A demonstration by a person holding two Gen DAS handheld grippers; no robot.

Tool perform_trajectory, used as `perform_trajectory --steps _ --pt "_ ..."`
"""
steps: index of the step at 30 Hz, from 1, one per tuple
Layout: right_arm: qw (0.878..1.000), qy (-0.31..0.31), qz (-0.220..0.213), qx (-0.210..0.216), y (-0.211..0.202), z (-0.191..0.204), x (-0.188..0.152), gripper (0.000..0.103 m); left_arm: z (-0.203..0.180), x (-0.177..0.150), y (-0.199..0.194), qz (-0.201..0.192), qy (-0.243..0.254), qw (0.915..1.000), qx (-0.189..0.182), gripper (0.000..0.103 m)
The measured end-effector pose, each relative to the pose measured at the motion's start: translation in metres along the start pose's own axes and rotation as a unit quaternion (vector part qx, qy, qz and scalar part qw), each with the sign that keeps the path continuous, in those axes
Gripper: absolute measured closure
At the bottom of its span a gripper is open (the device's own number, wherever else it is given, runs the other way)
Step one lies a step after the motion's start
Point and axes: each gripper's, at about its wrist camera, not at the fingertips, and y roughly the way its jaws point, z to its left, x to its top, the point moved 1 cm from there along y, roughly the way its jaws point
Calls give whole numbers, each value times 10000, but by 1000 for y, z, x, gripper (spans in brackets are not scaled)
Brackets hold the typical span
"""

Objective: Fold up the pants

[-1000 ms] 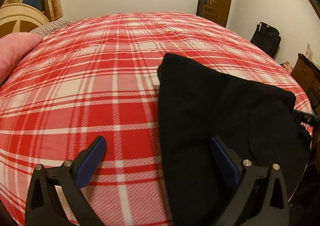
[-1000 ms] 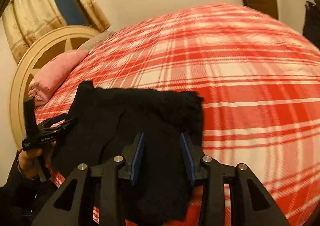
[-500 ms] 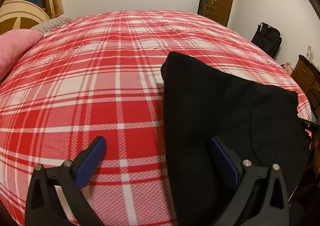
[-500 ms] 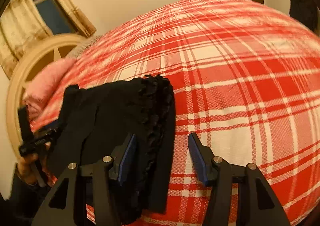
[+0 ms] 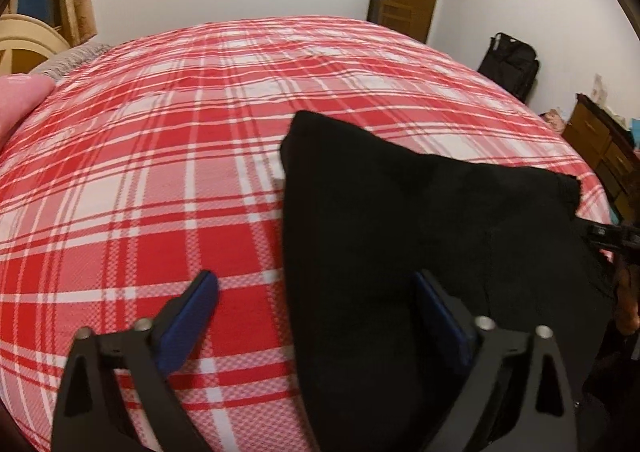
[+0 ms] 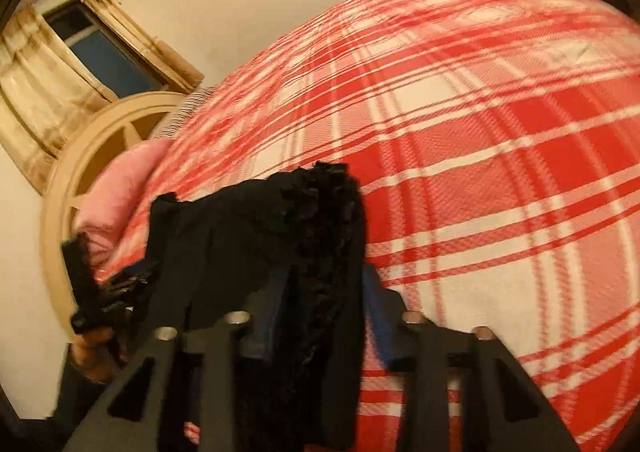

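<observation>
Since half a second ago the right gripper [image 6: 320, 316] has closed its fingers onto the frilled edge of the pants [image 5: 400, 236], apparently lifting it in the blurred view, while the left gripper [image 5: 316, 308] stays spread wide, straddling their left edge on the bed [image 5: 160, 171].

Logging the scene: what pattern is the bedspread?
Red and white plaid bedspread, clearest in the left wrist view.
</observation>
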Motion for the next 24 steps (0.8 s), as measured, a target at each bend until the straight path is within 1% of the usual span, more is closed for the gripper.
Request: perform_trajectory --steps 1,2,4,7,9,11,12,13,14,16,20,22,23,24 --pt "10000 0 2 -1 0 1 0 68 -1 1 0 2 17 10000 -54 19" --pt "10000 -6 10 1 1 1 0 68 -3 1 0 3 47 9999 -109 21" --pt "10000 24 29 7 2 0 -1 68 -6 1 0 6 69 9998 -186 30" --pt "9999 -87 -62 -112 4 3 -2 68 -10 1 1 17 94 9997 -221 34" --pt "9993 -269 -144 -225 6 8 -3 67 -12 2 1 32 110 9995 -279 38" --pt "9992 -288 -140 -217 7 7 -1 68 -12 3 2 47 104 9994 -321 40" --pt "9993 -275 -119 -215 6 6 -1 69 -12 2 1 52 113 9990 -435 48" --pt "9994 -257 -103 -217 5 7 0 71 -13 2 1 47 124 9986 -502 52" --pt "9994 -239 -109 -213 5 6 0 73 -13 2 0 39 145 9987 -490 53" --pt "9996 -188 -122 -195 5 4 -1 73 -16 2 0 17 205 9986 -489 59" --pt "9998 -112 -113 -147 6 1 -1 73 -15 1 0 -73 172 9986 -493 58" --pt "9990 -290 -192 -291 4 8 -3 75 -14 0 -1 -106 162 9985 -516 58" --pt "9987 -333 -214 -320 4 10 -3 78 -14 0 -1 -103 166 9984 -526 59" --pt "9985 -362 -241 -343 3 12 -4 79 -14 1 -1 -106 183 9984 -523 65"
